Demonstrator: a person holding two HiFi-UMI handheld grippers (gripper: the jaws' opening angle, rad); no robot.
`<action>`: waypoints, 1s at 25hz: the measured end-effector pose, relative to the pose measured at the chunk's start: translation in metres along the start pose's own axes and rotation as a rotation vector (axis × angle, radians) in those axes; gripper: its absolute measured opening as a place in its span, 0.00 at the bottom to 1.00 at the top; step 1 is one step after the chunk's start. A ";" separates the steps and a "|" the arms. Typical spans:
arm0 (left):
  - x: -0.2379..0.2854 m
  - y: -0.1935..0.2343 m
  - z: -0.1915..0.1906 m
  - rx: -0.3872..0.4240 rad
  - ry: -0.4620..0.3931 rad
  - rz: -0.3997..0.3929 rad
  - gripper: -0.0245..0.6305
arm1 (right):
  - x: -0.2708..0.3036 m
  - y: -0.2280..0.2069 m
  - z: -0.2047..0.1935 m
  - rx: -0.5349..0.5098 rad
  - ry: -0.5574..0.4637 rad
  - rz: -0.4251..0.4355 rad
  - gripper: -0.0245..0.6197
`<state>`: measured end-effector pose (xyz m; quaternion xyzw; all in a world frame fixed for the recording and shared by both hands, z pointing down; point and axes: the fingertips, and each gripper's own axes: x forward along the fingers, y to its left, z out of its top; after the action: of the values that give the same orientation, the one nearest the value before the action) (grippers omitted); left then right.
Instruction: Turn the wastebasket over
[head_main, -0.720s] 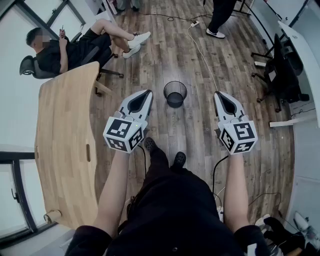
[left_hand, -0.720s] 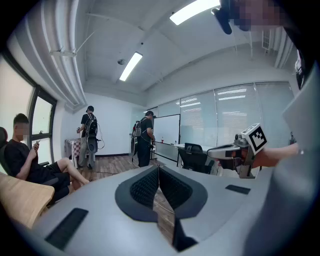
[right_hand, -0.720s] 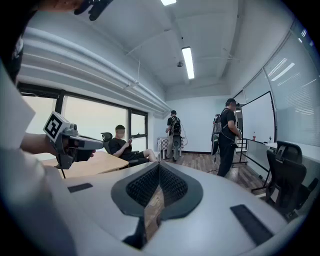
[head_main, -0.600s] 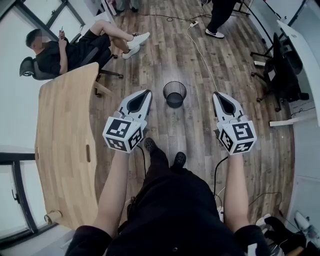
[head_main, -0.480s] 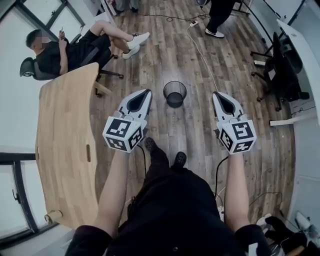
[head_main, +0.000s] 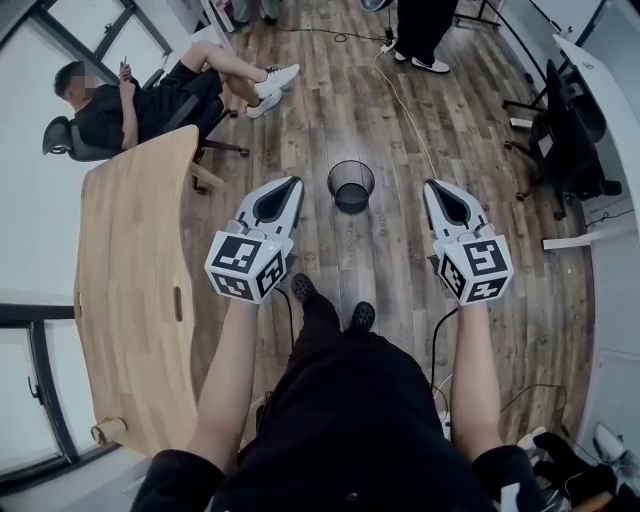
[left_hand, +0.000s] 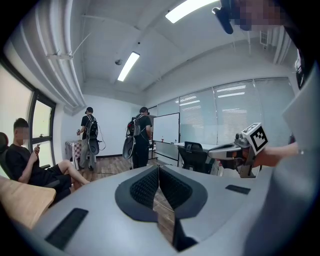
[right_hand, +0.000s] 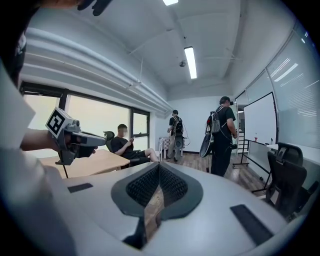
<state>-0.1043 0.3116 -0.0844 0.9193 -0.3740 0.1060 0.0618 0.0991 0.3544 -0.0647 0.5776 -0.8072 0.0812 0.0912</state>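
The only print in sight is the black-and-white square patterns on the marker cube (head_main: 247, 268) at the back of the left gripper (head_main: 292, 184), and on the same cube at the back of the right gripper (head_main: 432, 186). Both grippers are smooth grey shells with dark, ribbed pads. Each claw is pressed together at the tip with nothing held between.

The wastebasket (head_main: 351, 186) is round, black wire mesh. It stands upright on the floor with its mouth up, a little farther off than the two claw tips and between them, touching neither.

The floor (head_main: 340, 90) is streaky brown wood planks, with a white cable (head_main: 405, 100) trailing away across it. A pale wooden table (head_main: 130, 270) with a curved edge runs along the left. Beyond it a person (head_main: 130, 100) sits in an office chair, and another person (head_main: 420, 25) stands at the far end. A black office chair (head_main: 570, 140) stands at the right.
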 end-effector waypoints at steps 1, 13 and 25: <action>0.000 -0.001 0.000 0.001 0.001 0.000 0.07 | -0.001 -0.002 0.001 0.009 -0.008 -0.008 0.09; 0.007 -0.010 -0.011 0.007 0.043 -0.004 0.07 | -0.004 -0.013 -0.020 0.095 0.008 -0.006 0.09; 0.057 0.018 -0.024 -0.052 0.047 -0.045 0.07 | 0.034 -0.032 -0.032 0.105 0.071 -0.023 0.09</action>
<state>-0.0810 0.2651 -0.0469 0.9227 -0.3545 0.1163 0.0969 0.1207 0.3205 -0.0245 0.5877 -0.7913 0.1427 0.0903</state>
